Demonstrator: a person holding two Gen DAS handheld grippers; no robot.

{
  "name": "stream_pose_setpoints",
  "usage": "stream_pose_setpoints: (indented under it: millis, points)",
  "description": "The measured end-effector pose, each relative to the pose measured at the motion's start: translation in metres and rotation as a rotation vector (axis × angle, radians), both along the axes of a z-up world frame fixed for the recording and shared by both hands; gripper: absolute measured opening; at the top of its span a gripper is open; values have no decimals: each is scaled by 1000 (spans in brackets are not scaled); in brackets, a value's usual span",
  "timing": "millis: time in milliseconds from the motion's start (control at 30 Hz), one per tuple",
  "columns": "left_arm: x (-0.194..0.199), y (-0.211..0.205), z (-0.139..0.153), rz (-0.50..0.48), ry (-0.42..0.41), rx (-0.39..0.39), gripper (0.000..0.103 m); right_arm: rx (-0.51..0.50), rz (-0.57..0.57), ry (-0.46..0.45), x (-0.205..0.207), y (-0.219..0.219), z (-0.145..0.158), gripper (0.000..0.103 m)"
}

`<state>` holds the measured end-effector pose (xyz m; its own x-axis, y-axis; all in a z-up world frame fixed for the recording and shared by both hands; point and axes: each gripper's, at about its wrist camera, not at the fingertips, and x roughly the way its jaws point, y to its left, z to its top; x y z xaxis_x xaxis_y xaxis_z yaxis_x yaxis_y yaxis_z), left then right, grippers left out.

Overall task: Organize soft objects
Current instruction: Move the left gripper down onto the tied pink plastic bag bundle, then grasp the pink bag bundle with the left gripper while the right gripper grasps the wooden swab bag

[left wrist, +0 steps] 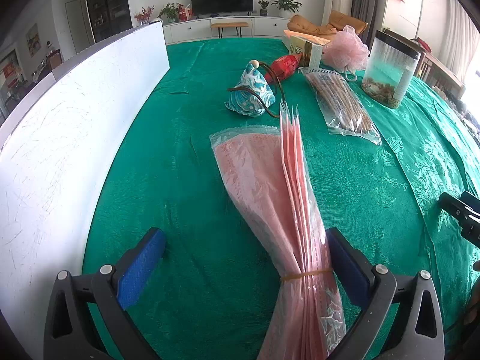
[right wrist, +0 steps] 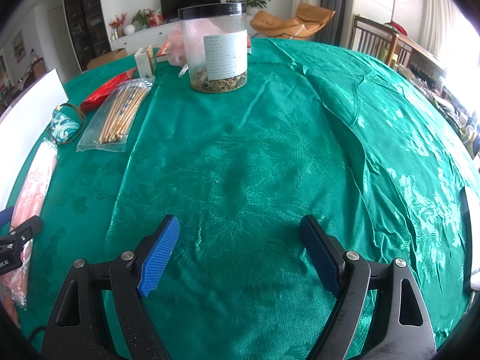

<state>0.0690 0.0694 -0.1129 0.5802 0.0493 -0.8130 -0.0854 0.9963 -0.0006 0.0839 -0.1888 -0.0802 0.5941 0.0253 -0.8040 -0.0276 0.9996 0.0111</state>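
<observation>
A bundle of pink face masks [left wrist: 270,186] in clear wrappers, tied with a rubber band, lies on the green tablecloth [left wrist: 180,180]. My left gripper [left wrist: 244,258] is open around its tied end; the bundle rests against the right pad [left wrist: 345,264] and stays well apart from the left pad. The same bundle [right wrist: 33,198] shows at the left edge of the right wrist view. A blue wave-patterned pouch [left wrist: 252,90] and a pink bath pouf [left wrist: 346,48] sit farther back. My right gripper [right wrist: 240,252] is open over bare cloth, holding nothing.
A white board [left wrist: 75,120] stands along the left side. At the back are a pack of chopsticks [left wrist: 342,102], a red packet [left wrist: 285,66], a carton [left wrist: 306,49] and a clear jar with a black lid [right wrist: 217,48]. Wrinkled cloth [right wrist: 330,150] covers the right half.
</observation>
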Motion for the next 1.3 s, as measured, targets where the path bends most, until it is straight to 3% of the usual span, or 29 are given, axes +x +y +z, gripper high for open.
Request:
stream_pose_setpoints:
  millis: [100, 167, 233, 333, 500, 600, 667, 767, 800, 967, 1067, 1167, 1300]
  points:
    - [0, 0, 0, 0, 0, 0, 103, 9, -6, -1, 0, 0, 1, 84]
    - [0, 0, 0, 0, 0, 0, 103, 83, -12, 11, 8, -1, 6, 84]
    - [0, 0, 0, 0, 0, 0, 103, 157, 27, 7, 26, 9, 17, 84]
    - [0, 0, 0, 0, 0, 0, 103, 166, 122, 25, 69, 46, 28, 84]
    - [0, 0, 0, 0, 0, 0, 103, 87, 252, 83, 126, 124, 18, 84]
    - [0, 0, 0, 0, 0, 0, 103, 37, 329, 134, 139, 158, 2, 85]
    - [0, 0, 0, 0, 0, 0, 103, -10, 336, 103, 136, 164, -2, 79]
    - [0, 0, 0, 0, 0, 0, 103, 8, 318, 76, 123, 150, -1, 41]
    - [0, 0, 0, 0, 0, 0, 103, 28, 308, 86, 118, 142, -1, 36]
    - [-1, 1, 0, 1, 1, 1, 103, 56, 285, 95, 67, 89, -1, 34]
    - [-1, 1, 0, 1, 1, 1, 103, 55, 210, 88, 48, 38, 1, 34]
    - [-1, 1, 0, -2, 4, 1, 103, 57, 99, 79, 71, -13, -1, 34]
    - [1, -1, 2, -47, 71, -9, 103, 95, 8, 58, 140, -63, 1, 34]
